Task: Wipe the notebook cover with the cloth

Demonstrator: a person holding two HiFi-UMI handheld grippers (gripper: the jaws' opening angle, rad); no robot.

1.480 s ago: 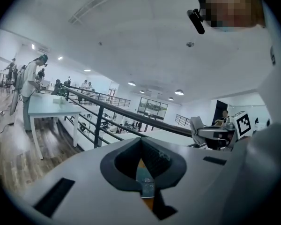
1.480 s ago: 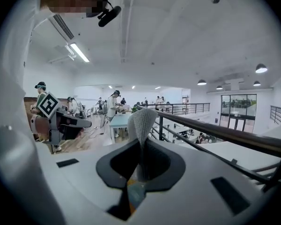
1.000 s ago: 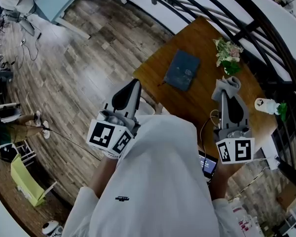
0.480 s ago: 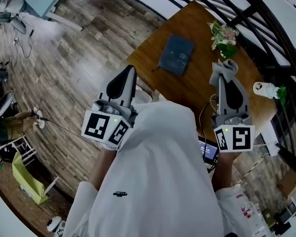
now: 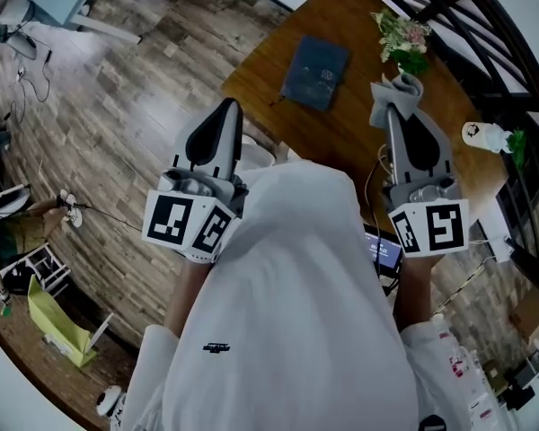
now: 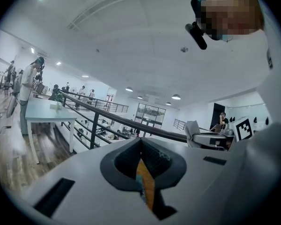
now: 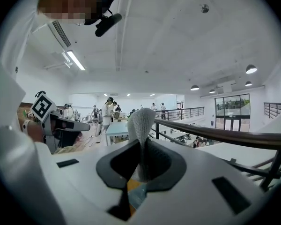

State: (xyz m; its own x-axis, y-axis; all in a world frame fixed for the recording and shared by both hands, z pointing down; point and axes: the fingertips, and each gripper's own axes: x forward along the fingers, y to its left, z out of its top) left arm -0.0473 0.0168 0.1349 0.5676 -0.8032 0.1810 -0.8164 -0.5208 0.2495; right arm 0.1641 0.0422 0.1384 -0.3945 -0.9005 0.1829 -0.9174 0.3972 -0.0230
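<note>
The wooden tabletop carries the dark blue notebook, which lies closed and flat. Its faint cover print is too small to read. The left gripper has its fingers pressed together on nothing. The right gripper has its fingers pinching the grey cloth, to the right of the notebook and apart from it.

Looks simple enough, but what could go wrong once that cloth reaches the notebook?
Nothing pins the notebook; the left gripper is out over the floor, beside the table, so wiping might slide it toward the edge. The flowers stand close by; a wide sweep of the cloth in the right gripper could knock them.
</note>
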